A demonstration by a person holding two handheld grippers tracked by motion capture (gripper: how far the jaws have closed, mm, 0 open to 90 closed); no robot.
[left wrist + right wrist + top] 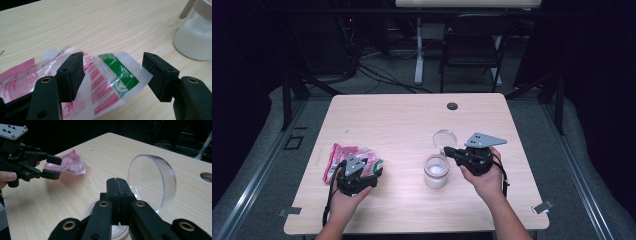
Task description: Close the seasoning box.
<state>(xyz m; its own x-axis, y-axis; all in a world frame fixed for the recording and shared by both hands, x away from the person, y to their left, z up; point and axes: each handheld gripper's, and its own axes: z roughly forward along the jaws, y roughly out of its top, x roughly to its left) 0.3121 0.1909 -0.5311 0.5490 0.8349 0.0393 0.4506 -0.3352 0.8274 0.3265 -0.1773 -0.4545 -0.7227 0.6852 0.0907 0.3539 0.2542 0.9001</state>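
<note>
Left gripper (112,72) spread over a pink-and-green plastic packet (100,80) – right gripper (116,190) pinching the jar's (436,171) hinged clear lid (152,182) – bare wooden table (392,120) beyond both.

High view overhead, looking forward-down at table (402,120); gripper views low, close; all share tabletop.

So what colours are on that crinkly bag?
The bag is clear plastic with pink-red print and a green patch, best seen in the left gripper view.
</note>
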